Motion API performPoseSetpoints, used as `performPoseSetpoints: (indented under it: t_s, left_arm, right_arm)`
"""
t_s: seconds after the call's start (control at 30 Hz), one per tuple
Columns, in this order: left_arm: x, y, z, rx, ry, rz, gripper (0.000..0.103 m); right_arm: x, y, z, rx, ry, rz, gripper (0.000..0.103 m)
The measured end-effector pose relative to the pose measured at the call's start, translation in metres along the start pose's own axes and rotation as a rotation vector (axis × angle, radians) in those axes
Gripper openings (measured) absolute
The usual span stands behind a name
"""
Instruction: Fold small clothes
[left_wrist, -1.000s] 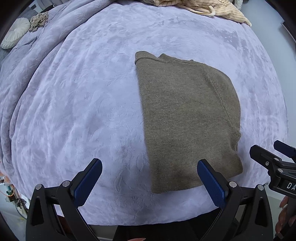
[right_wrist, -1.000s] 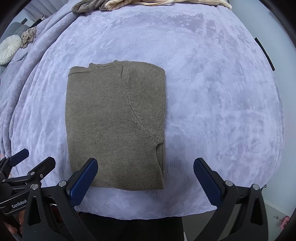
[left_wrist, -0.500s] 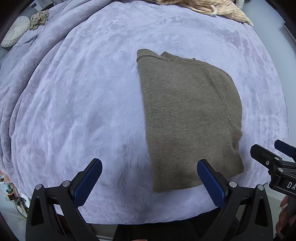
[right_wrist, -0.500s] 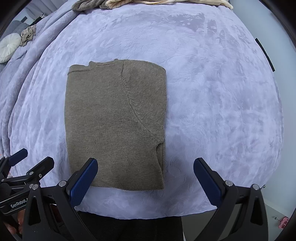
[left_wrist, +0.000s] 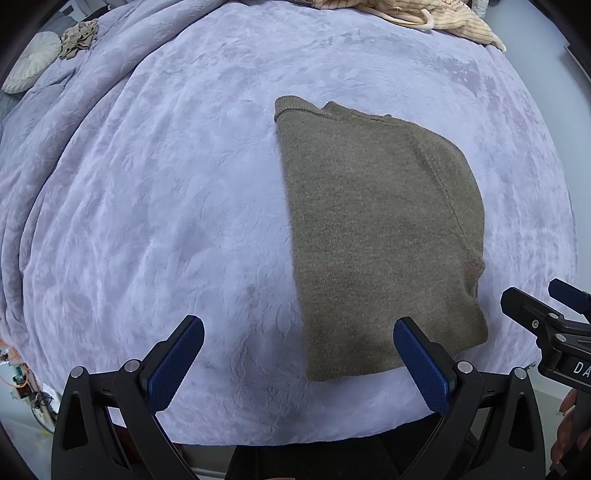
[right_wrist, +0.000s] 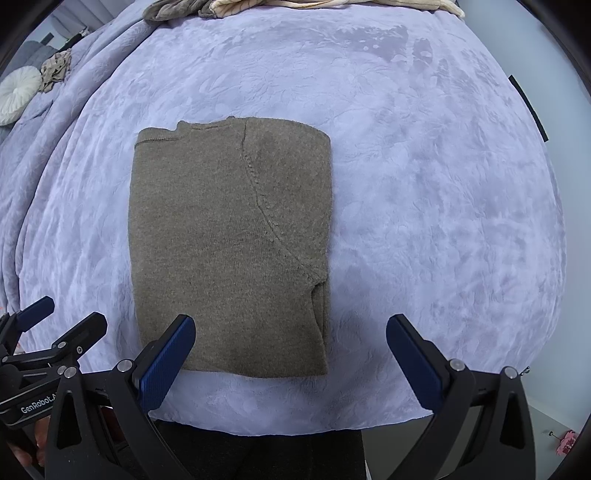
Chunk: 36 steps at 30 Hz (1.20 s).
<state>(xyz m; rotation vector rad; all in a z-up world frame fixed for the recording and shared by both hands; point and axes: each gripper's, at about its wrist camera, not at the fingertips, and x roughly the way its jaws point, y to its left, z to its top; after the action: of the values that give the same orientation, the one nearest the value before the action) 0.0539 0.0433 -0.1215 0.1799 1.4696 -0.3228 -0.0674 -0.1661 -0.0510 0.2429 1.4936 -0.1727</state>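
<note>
- The olive-brown sweater (right_wrist: 229, 251) is lying folded into a neat rectangle on the lavender bedspread (right_wrist: 424, 221), flat and untouched, and it is serving as our landmark.
- The left gripper (left_wrist: 297, 363) is hovering over the sweater's near edge, at its left corner, with its blue pads spread wide and nothing between them.
- Its right-hand pad (left_wrist: 421, 369) is overlapping the sweater's near hem in the left wrist view; whether it is touching the knit or floating just above is hard to call from here.
- Its left-hand pad (left_wrist: 175, 363) is sitting over bare bedspread, off to the left of the sweater.
- The right gripper (right_wrist: 290, 354) is hanging over the sweater's near right corner, fingers likewise gaping apart and holding nothing.
- Its left-hand pad (right_wrist: 166, 363) is crossing the sweater's near hem, while the other pad (right_wrist: 413, 363) is standing over bedspread to the right of the sweater.
- A curved seam is running down the sweater's top layer toward its near right corner.
- Beyond the sweater's far edge, a heap of cream and grey clothes (right_wrist: 258, 5) is waiting at the far side of the bed.
- Far off to the sweater's left, a round white cushion (right_wrist: 18, 94) is resting beside a crumpled beige cloth (right_wrist: 55, 70).
</note>
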Motion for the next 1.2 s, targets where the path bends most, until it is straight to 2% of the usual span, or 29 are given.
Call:
performPoseSetpoints:
  t_s: [1.2]
  left_arm:
    - [0.0018,0.0013,-0.0018,-0.004,0.004,0.005,0.103]
  right_arm:
    - [0.0012,0.0008,-0.0006,-0.008,0.01,-0.003,0.103]
